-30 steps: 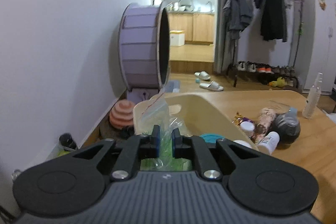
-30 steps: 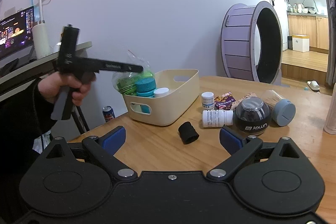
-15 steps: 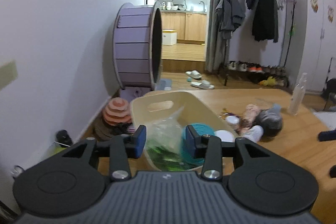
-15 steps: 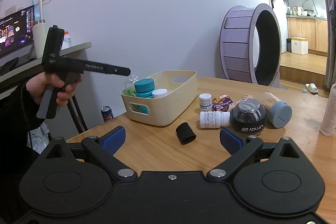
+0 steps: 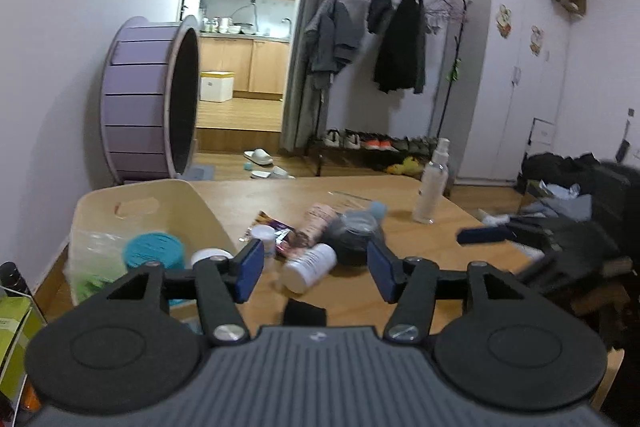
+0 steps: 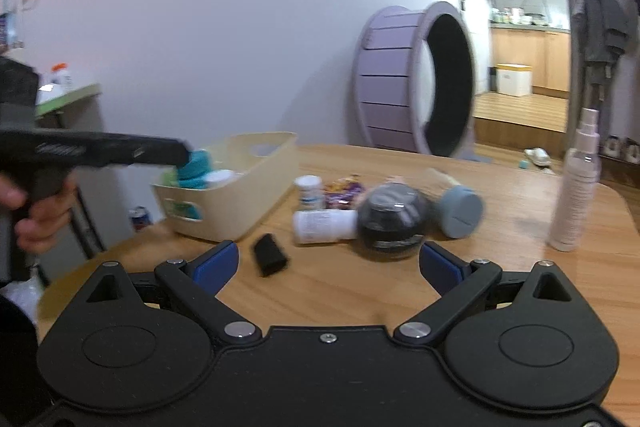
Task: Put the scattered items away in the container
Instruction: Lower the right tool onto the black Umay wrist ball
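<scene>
Fingers [image 5: 256, 269] on the left are opening, empty; right fingers [image 6: 440, 265] spread wide, risking knocking the white bottle [image 6: 324, 225] rolling across the worktop [image 6: 500, 227].

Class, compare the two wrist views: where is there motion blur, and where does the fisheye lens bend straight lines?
Left wrist view: the items on the table are smeared, the dark globe most; the wardrobe edges bow. Right wrist view: blur softens the lying white bottle and grey-capped brush; the wall curves towards the corners.

Matt cream plastic bin [image 6: 256, 203], smooth wood-grain table [image 6: 500, 267], glossy dark ball [image 6: 394, 221], clear plastic spray bottle [image 6: 576, 187].
</scene>
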Demonstrator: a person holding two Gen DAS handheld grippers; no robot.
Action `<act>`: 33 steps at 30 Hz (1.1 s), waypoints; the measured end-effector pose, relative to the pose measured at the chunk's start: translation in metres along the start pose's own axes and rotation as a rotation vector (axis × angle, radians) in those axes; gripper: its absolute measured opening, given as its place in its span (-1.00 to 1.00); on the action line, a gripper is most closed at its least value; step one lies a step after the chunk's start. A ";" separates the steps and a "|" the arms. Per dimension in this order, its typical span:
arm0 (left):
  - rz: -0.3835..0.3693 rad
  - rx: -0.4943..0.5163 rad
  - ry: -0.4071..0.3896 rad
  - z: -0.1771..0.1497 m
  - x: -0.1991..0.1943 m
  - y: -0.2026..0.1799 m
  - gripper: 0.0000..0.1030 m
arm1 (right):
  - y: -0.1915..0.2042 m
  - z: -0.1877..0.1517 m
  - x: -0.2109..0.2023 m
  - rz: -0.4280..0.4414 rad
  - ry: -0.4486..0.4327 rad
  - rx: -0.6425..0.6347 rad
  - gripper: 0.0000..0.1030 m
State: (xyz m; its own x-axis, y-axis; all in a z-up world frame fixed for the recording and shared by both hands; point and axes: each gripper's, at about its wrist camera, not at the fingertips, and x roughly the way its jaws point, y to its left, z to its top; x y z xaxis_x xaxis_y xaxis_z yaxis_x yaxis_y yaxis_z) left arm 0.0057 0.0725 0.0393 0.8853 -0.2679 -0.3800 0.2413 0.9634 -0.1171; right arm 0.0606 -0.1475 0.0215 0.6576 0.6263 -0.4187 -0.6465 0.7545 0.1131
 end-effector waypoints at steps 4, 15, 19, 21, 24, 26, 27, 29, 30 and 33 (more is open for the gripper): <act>-0.013 -0.025 0.001 -0.007 0.003 -0.002 0.12 | -0.009 0.004 0.014 -0.032 0.023 -0.021 0.89; -0.026 -0.105 -0.053 -0.018 -0.012 -0.003 0.18 | -0.031 0.011 0.072 -0.068 0.101 -0.040 0.89; -0.028 -0.086 -0.055 -0.019 -0.007 -0.007 0.19 | -0.035 0.011 0.083 -0.053 0.110 -0.036 0.89; -0.025 -0.082 -0.050 -0.018 -0.005 -0.006 0.19 | -0.034 0.011 0.089 -0.045 0.113 -0.047 0.89; -0.023 -0.070 -0.041 -0.019 -0.005 -0.006 0.20 | -0.031 0.013 0.097 -0.046 0.106 -0.067 0.89; -0.022 -0.064 -0.039 -0.020 -0.004 -0.007 0.21 | -0.032 0.014 0.103 -0.047 0.109 -0.064 0.88; -0.020 -0.064 -0.039 -0.020 -0.004 -0.008 0.21 | -0.032 0.014 0.105 -0.042 0.111 -0.064 0.84; -0.022 -0.068 -0.038 -0.019 -0.004 -0.007 0.21 | -0.032 0.013 0.108 -0.038 0.118 -0.074 0.71; -0.022 -0.070 -0.039 -0.019 -0.004 -0.007 0.21 | -0.032 0.014 0.108 -0.046 0.116 -0.072 0.62; -0.017 -0.067 -0.036 -0.020 -0.003 -0.006 0.22 | -0.038 0.015 0.104 -0.039 0.099 -0.038 0.38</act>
State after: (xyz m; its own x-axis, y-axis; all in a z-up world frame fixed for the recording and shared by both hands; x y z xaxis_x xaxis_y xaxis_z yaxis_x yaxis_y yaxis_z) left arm -0.0068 0.0671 0.0229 0.8952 -0.2826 -0.3445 0.2303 0.9553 -0.1851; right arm 0.1592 -0.1085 -0.0127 0.6420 0.5731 -0.5093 -0.6368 0.7685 0.0621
